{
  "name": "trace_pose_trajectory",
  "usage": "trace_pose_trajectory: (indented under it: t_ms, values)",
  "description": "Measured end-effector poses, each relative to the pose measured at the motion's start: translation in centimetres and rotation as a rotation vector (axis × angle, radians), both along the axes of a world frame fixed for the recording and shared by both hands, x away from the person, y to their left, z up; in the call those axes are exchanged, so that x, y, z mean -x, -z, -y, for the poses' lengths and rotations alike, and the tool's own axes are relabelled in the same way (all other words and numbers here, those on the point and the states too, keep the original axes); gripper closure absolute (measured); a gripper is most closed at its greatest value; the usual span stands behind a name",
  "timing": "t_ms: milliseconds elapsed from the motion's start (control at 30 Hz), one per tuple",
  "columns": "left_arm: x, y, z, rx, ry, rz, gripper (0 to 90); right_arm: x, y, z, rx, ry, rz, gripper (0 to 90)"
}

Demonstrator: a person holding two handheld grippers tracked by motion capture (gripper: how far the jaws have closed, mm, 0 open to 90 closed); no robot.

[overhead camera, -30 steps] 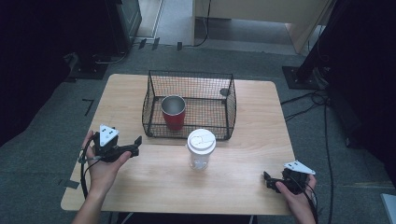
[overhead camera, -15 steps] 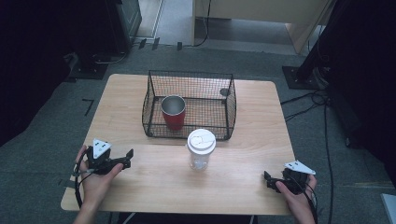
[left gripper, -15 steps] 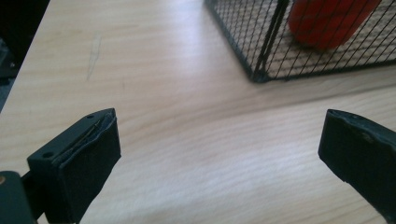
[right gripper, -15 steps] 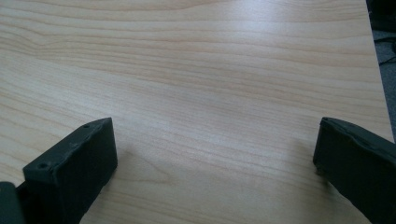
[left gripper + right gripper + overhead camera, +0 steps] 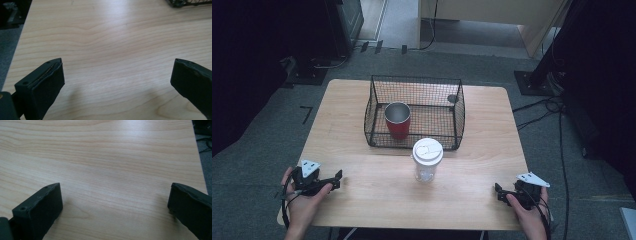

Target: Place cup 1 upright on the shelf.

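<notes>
Drawn back toward the table's near edge, left gripper (image 5: 333, 178) gapes wide, empty.

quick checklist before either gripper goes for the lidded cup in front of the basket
1. Left gripper free to grasp: ok, its jaws stand wide apart with bare wood between them.
2. Right gripper free to grasp: ok, jaws wide apart, nothing held.
3. Lidded cup upright and reachable: ok, it stands alone on the table in front of the wire basket.
4. Lid seated firmly: cannot tell, it sits on top but the fit is too small to judge.
5. Path from each gripper to the cup: ok, bare table lies between.
6. Red cup out of the way: ok, it stands upright inside the basket.
</notes>
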State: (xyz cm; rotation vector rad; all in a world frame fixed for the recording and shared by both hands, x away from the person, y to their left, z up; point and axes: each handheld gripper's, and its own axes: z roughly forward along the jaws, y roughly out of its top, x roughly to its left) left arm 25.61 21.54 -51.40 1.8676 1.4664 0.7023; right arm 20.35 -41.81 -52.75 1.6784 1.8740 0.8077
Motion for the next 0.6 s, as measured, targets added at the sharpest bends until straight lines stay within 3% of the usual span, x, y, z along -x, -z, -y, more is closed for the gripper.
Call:
trace_pose_trajectory:
  t_ms: [167, 233, 300, 400, 533, 600]
  values:
    - [-0.07, 0.26, -0.50, -0.019, 0.004, -0.025, 0.0, 0.09, 0.01, -0.02, 0.002, 0.048, 0.001, 0.0]
    - [-0.11, 0.26, -0.58, -0.033, 0.005, -0.017, 0.0, 0.17, 0.00, -0.08, -0.002, 0.060, 0.000, 0.0]
    - [-0.19, 0.25, -0.74, -0.036, 0.006, -0.023, 0.0, 0.31, -0.09, -0.02, 0.000, 0.042, -0.010, 0.0]
    - [-0.37, 0.35, -0.89, -0.024, 0.021, -0.059, 0.0, 0.40, -0.06, -0.07, 0.008, 0.042, 0.000, 0.0]
    - [-0.41, 0.50, -0.62, -0.031, 0.056, -0.097, 0.0, 0.55, -0.42, -0.52, 0.054, 0.071, 0.007, 0.0]
    - [-0.53, 0.54, -0.60, -0.027, 0.069, -0.113, 0.0, 0.59, -0.79, -0.76, 0.042, 0.071, 0.014, 0.0]
